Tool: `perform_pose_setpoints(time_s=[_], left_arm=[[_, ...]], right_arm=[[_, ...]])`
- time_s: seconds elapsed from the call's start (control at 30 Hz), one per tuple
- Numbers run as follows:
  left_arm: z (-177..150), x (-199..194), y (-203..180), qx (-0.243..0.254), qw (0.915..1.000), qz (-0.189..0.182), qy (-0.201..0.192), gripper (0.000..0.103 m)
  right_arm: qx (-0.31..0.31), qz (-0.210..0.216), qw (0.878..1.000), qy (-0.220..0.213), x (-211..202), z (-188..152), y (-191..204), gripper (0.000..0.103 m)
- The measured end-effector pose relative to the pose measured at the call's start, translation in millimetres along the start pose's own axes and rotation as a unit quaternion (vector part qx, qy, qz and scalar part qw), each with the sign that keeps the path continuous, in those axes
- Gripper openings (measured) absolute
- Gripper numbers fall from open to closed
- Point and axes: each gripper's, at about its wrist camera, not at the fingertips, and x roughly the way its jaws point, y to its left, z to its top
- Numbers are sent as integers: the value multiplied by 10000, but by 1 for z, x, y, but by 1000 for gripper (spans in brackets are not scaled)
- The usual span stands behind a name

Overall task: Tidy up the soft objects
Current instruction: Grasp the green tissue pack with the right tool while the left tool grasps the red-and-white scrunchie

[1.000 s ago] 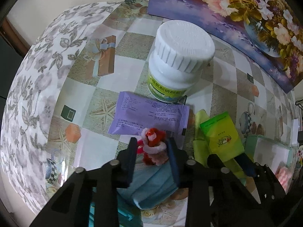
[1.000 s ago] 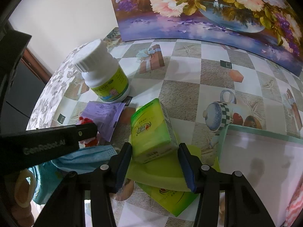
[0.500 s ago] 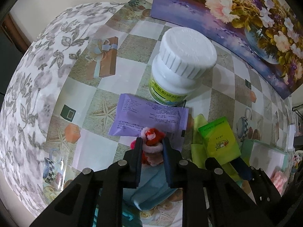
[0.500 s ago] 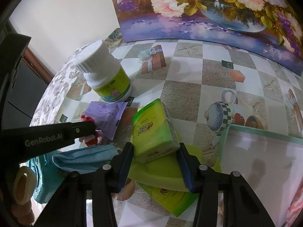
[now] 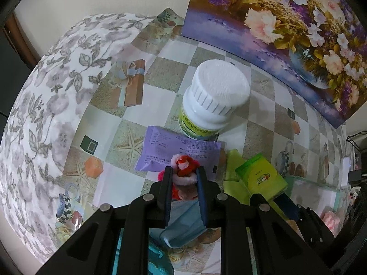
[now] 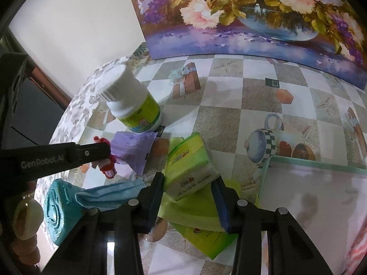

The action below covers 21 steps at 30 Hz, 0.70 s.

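Observation:
My left gripper (image 5: 183,170) is shut on a small red and pink fuzzy toy (image 5: 184,169) and holds it above a blue face mask (image 5: 183,224) and a purple packet (image 5: 176,151). The toy also shows in the right wrist view (image 6: 106,162), off the table. My right gripper (image 6: 189,181) is shut on a green tissue pack (image 6: 189,167), held above green flat packets (image 6: 199,215). The pack also shows in the left wrist view (image 5: 261,178).
A white pill bottle (image 5: 213,100) stands behind the purple packet. A teal-rimmed white tray (image 6: 309,197) lies at the right. A teal object (image 6: 57,208) sits at the front left. A flower painting (image 6: 252,16) leans on the wall behind. The table's rounded edge (image 5: 45,114) falls off to the left.
My left gripper closed on the fuzzy toy and lifted it off the mask. My right gripper raised the green tissue pack slightly and tilted it.

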Motion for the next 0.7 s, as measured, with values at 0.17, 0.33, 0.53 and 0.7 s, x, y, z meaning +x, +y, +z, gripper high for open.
perform_pose_setpoints(time_s=[0.17, 0.33, 0.53, 0.7], left_arm=[[1, -2, 0, -13, 10000, -1, -44, 21], [1, -7, 0, -9, 9999, -10, -106, 21], [2, -13, 0, -18, 9998, -20, -178, 21], [3, -16, 0, -25, 9998, -31, -212, 21]], right_arm=[[34, 85, 10000, -19, -3, 1, -1, 43], [32, 135, 9999, -61, -8, 2, 0, 41], [48, 204, 9997, -136, -17, 5, -1, 39], [57, 224, 9997, -120, -19, 6, -2, 38]])
